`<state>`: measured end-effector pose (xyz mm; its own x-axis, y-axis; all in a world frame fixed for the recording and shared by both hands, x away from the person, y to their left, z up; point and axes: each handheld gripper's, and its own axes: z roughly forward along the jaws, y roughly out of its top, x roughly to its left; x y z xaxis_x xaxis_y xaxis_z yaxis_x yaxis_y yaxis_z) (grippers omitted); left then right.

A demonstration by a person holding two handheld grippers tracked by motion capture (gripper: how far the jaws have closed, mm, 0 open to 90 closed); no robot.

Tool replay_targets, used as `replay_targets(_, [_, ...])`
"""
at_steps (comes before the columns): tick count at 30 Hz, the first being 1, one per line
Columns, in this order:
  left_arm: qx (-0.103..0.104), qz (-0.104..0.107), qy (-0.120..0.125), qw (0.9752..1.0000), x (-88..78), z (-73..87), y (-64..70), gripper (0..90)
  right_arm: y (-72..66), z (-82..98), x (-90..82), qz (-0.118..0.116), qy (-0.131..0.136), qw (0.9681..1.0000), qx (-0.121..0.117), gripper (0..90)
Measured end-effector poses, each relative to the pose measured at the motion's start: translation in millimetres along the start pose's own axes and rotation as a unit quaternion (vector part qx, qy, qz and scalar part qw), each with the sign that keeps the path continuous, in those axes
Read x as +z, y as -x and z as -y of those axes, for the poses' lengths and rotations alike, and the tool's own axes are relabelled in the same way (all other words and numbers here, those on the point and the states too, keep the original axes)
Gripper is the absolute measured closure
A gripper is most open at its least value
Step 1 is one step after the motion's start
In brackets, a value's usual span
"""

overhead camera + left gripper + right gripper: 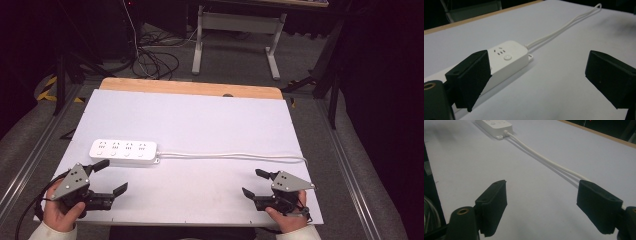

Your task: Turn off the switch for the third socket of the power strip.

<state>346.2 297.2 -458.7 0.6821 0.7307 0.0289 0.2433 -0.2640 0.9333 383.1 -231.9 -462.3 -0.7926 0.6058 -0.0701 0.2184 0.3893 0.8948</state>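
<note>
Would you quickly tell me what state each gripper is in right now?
Left gripper: open, holding nothing, just beside the power strip.
Right gripper: open, holding nothing, near the white cable.

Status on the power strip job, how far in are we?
Nothing looks done yet: the power strip lies flat on the white table, its cable running right, looped back on itself at the edge. In hand: nothing. The left gripper sits open just short of the strip; the right gripper is open near the cable, touching neither. Any grasp and handling of the strip and cable is still left.
</note>
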Motion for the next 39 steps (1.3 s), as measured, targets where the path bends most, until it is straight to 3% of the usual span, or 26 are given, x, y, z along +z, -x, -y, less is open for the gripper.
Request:
replay_targets(2, [0.005,0.002,-0.013,0.9999,2.0,4.2,1.3,7.0,-0.1,-0.1,0.3,0.000,0.000,1.0000,-0.001,24.3])
replay_targets(7, [-0.037,0.021,-0.006,0.9991,5.8,14.7,-1.3,6.6,-0.3,0.2,0.3,-0.004,0.000,1.0000,-0.002,24.3])
replay_targets(11, [-0.047,0.029,-0.010,0.9984,10.3,24.2,-5.1,7.0,-0.7,0.3,0.8,-0.005,-0.001,1.0000,-0.003,24.3])
replay_targets(18, [-0.020,0.042,-0.024,0.9986,10.4,26.3,-5.3,7.4,-0.2,1.2,1.7,-0.006,-0.004,1.0000,0.000,24.3])
replay_targets(21, [-0.012,0.032,-0.030,0.9990,9.6,25.4,-4.0,7.4,0.1,1.5,2.3,-0.006,-0.006,1.0000,-0.001,24.3])
replay_targets(27, [-0.038,0.026,-0.032,0.9984,5.7,24.5,0.9,7.4,0.7,2.3,3.3,-0.006,-0.010,0.9999,0.001,24.3])
replay_targets(32, [-0.050,0.019,-0.023,0.9983,3.8,25.3,-4.4,7.4,0.8,2.8,4.9,-0.008,-0.012,0.9999,0.003,24.3])
replay_targets(39, [-0.020,0.021,-0.028,0.9992,3.1,24.0,-6.5,7.4,1.6,3.3,5.6,-0.007,-0.014,0.9999,0.004,24.3])
